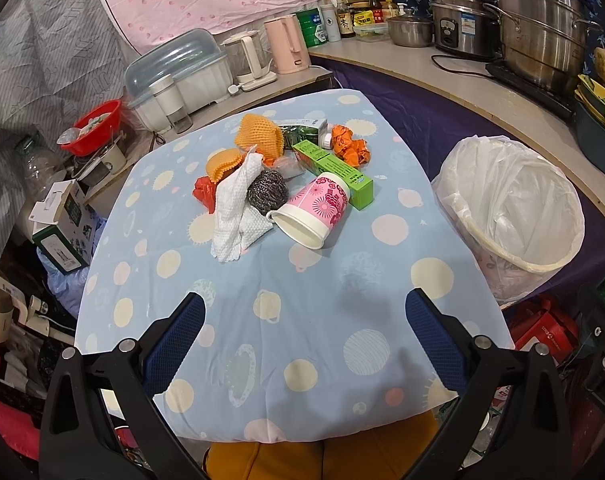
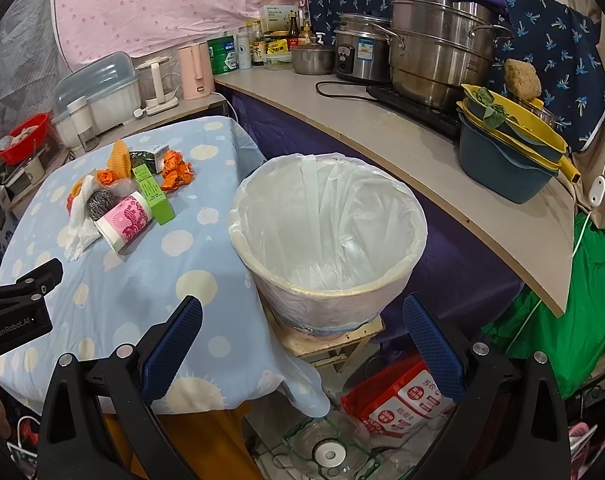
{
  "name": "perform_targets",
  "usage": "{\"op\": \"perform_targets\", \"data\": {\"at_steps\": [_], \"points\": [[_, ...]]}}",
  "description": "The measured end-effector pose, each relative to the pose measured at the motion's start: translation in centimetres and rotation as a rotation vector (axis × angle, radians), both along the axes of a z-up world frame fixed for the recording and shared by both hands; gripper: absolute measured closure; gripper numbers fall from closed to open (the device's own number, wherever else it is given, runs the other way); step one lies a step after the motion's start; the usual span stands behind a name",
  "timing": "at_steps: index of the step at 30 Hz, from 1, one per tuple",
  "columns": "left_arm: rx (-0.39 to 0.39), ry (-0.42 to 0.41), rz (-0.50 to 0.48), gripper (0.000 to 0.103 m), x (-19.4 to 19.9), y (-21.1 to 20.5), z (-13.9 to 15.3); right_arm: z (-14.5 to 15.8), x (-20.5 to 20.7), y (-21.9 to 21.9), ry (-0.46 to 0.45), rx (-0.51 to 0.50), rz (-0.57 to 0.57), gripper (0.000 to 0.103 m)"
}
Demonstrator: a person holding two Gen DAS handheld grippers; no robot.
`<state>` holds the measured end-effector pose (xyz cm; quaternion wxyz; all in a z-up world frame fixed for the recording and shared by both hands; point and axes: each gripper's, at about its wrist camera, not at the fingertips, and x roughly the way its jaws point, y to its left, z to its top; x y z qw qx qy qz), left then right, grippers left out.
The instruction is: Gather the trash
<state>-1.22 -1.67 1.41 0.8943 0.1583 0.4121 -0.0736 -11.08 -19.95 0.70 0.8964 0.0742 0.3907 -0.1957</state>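
Observation:
A pile of trash lies on the blue dotted tablecloth: a pink paper cup on its side, a green box, a steel scourer, a white paper towel, orange crumpled wrappers and orange foam nets. The bin with a white liner stands right of the table on a small stool. My left gripper hovers open over the near table, short of the pile. My right gripper hangs open in front of the bin, nothing between its fingers.
A counter behind the bin carries steel pots, a rice cooker, bottles and stacked basins. Kettles and a dish box stand behind the table. Bags and boxes crowd the floor around both sides.

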Motion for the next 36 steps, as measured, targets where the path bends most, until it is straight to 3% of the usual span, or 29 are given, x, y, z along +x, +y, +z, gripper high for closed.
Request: {"op": "perform_targets", "data": {"at_steps": [15, 29, 36], "points": [[-0.024, 0.03, -0.001, 0.007, 0.5, 0.3, -1.0, -1.1, 1.9, 0.9, 0.036, -0.009, -0.003, 0.007], [-0.126, 0.09, 0.042, 0.007, 5.2, 4.2, -3.2, -3.3, 5.9, 2.4, 0.054, 0.014, 0.001, 0.007], [-0.162, 0.109, 0.085, 0.007, 8.4, 6.7, -4.4, -4.8, 9.8, 3.9, 0.051, 0.019, 0.039, 0.007]]}}
